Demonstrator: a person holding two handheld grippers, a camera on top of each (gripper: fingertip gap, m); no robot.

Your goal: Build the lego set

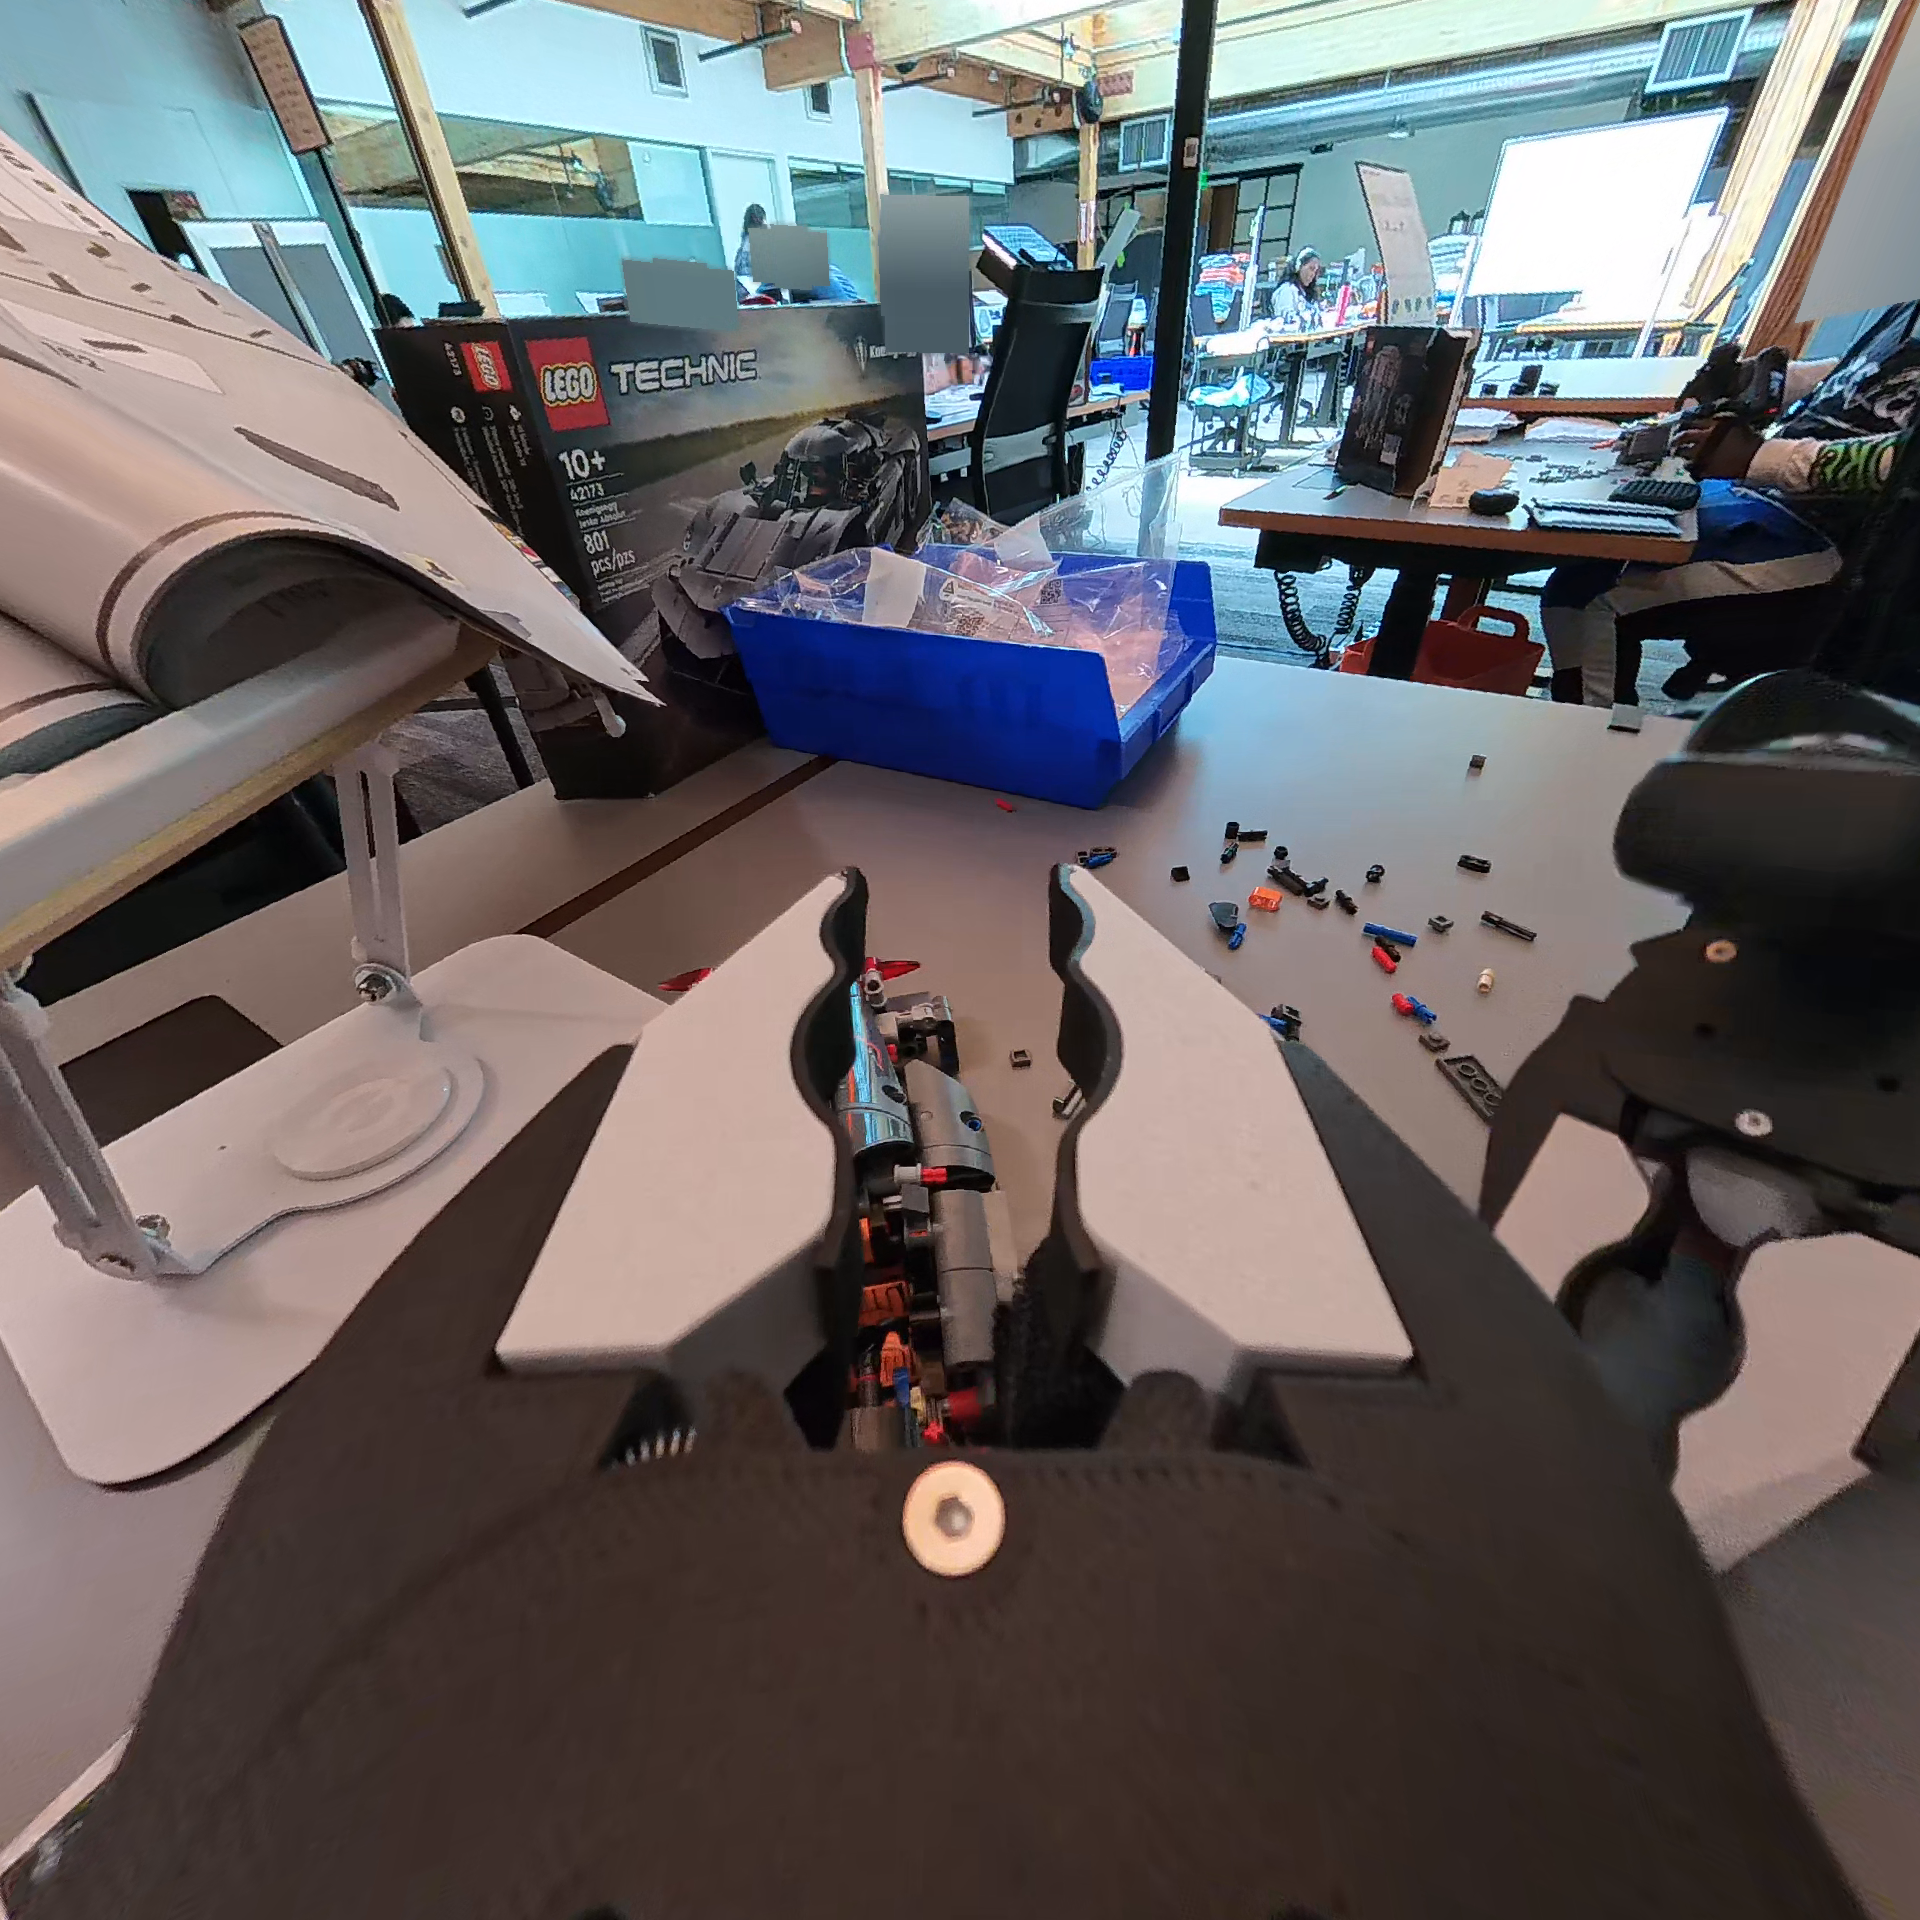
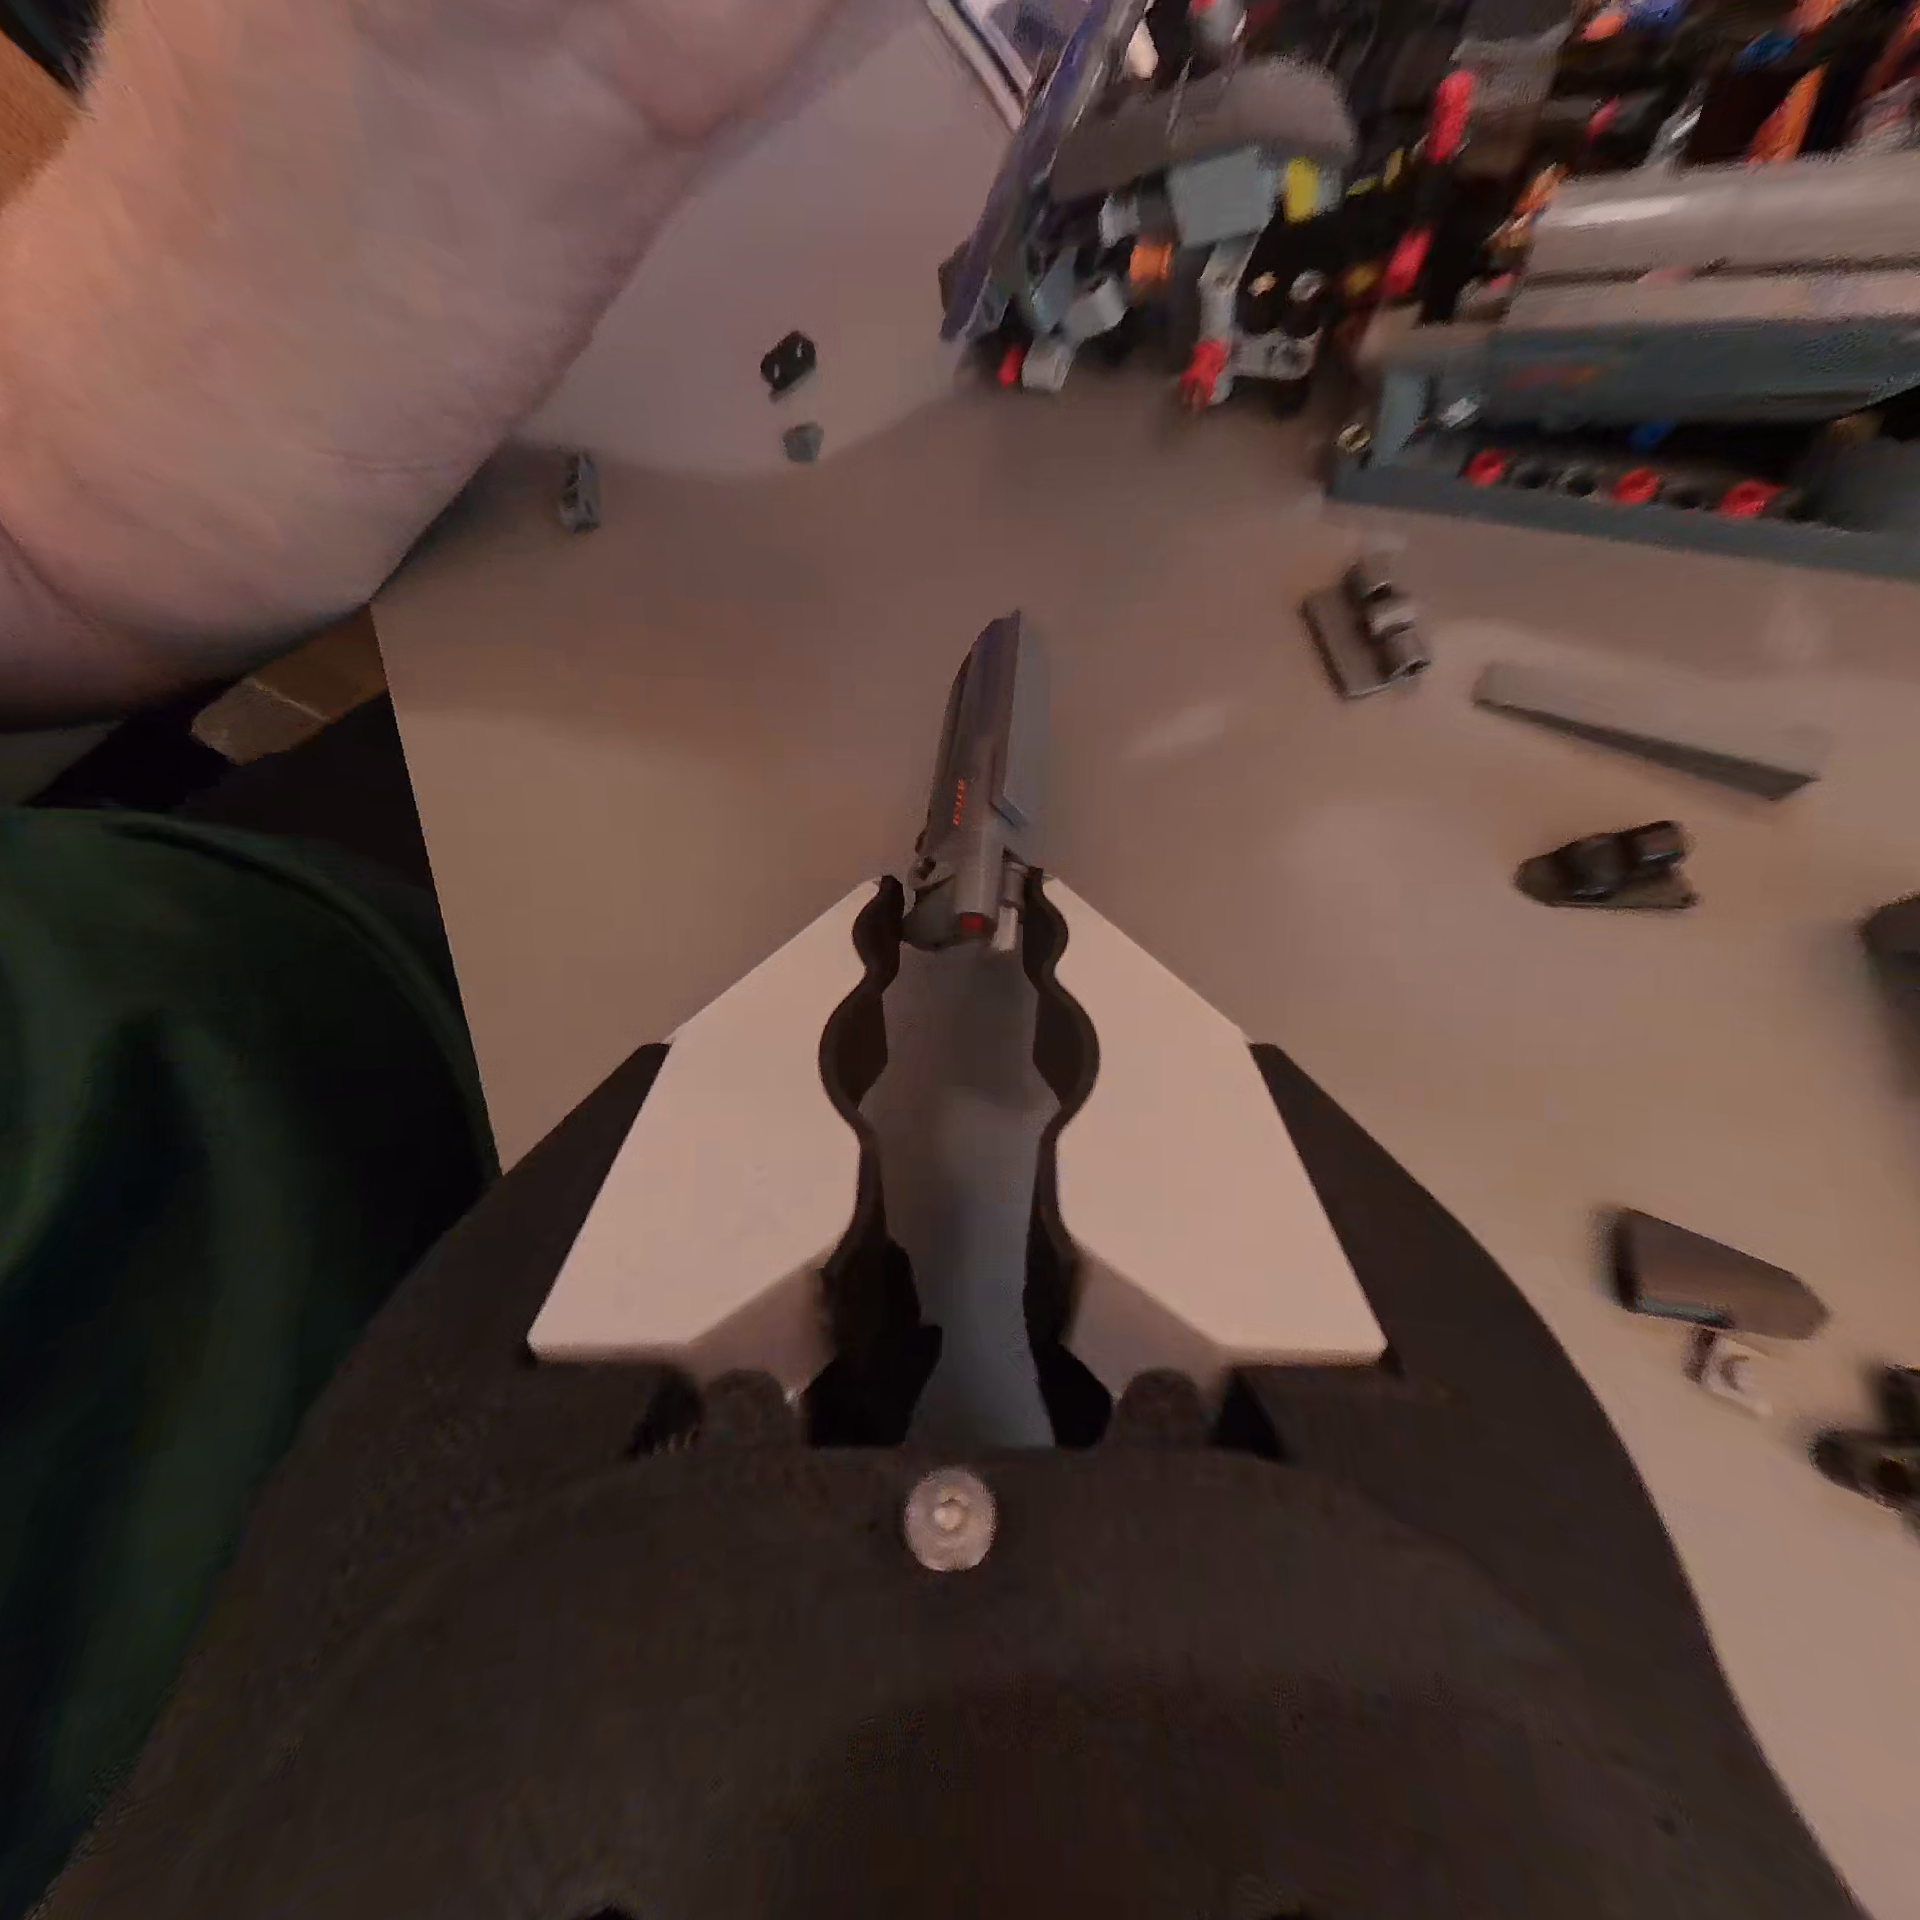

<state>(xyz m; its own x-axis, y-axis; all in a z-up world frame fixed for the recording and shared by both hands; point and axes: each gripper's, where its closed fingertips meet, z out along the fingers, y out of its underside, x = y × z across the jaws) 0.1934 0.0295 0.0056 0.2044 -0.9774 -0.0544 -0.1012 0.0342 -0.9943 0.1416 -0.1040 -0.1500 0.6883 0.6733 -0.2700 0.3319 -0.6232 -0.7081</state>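
Here the right gripper (image 2: 961,904) pinches a slim grey panel piece (image 2: 982,779) at its tips only, jaws drawn narrow on the piece's near end, where a red pin shows. The panel's long axis runs straight out ahead of the fingers, pointed end away, tilted slightly left. Taking the partly built car (image 2: 1403,260) as landmark: the panel hangs short of it and to its left, well apart, over bare table (image 2: 675,779). The build's side rail with red pins faces this way, though blur hides the holes.

In the left wrist view, the left gripper (image 1: 956,904) straddles the same car body (image 1: 914,1143), which lies lengthwise between the fingers. The left pad looks against it; a gap shows on the right, so I cannot tell whether it clamps. Beyond the car's far end, loose pins and connectors (image 1: 1351,914) scatter to the right; farther still, a blue bin (image 1: 935,707).

Judgement: the right gripper carries the part, so it must swing right and forward to the build.
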